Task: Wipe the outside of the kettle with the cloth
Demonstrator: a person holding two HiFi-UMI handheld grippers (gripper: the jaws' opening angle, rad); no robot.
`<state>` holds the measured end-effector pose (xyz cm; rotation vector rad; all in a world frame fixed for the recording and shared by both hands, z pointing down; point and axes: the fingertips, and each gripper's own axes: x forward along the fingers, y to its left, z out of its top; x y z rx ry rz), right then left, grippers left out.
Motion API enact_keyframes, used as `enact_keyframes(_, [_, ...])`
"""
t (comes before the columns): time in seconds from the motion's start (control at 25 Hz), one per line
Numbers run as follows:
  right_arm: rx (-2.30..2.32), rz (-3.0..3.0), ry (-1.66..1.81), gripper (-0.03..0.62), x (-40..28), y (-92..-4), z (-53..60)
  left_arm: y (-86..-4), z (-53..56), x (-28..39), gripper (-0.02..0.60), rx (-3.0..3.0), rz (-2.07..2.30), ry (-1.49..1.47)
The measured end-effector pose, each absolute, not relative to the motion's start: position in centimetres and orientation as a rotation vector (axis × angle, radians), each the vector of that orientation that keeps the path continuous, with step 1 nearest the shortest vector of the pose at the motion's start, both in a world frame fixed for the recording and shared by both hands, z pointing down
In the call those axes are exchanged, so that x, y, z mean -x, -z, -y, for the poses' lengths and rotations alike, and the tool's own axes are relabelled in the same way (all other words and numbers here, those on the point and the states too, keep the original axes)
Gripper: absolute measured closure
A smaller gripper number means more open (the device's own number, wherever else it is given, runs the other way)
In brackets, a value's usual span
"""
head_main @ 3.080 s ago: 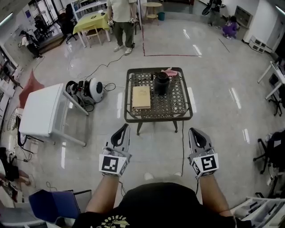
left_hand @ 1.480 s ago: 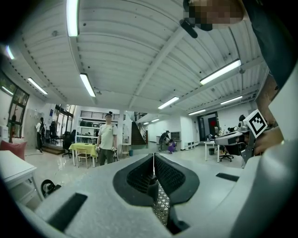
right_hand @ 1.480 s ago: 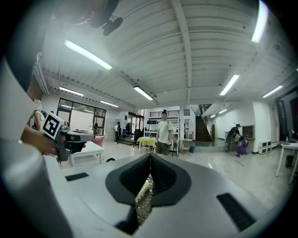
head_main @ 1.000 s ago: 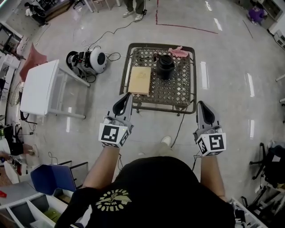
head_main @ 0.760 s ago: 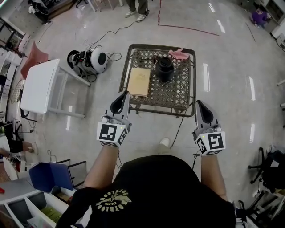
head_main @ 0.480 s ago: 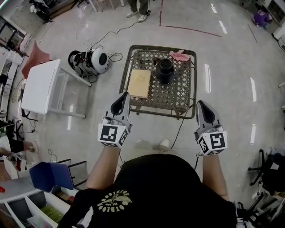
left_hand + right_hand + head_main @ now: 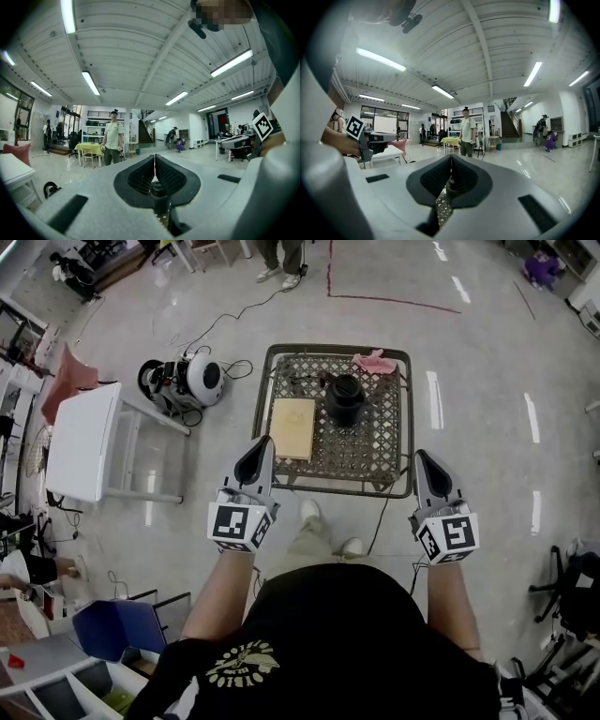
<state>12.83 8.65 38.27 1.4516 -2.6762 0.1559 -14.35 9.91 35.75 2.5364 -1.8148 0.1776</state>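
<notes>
The left hand-held gripper (image 7: 265, 442) hangs just short of the table's (image 7: 403, 486) near left corner, its jaws pressed together with nothing between them. A tan board (image 7: 292, 427) lies flat along the table's left edge. The kettle (image 7: 344, 399) is squat, round and black, standing upright near the middle, toward the far edge; whether anything is inside cannot be seen. The pink cloth (image 7: 375, 362) lies crumpled at the far right corner, apart from the kettle. The right hand-held gripper (image 7: 419, 455), at the near right corner, is also closed and empty.

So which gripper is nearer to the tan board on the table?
Left. The left gripper is just before the tan board; the right gripper is off the near right corner of the table.
</notes>
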Motion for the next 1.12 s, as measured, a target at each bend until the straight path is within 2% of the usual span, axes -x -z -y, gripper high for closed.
enact_keyframes(1.12, [-1.618, 2.462, -0.206, 0.583, -6.7, -40.0, 5.6, -40.2, 8.0, 17.7, 0.568, -2.699, 1.458, -0.221])
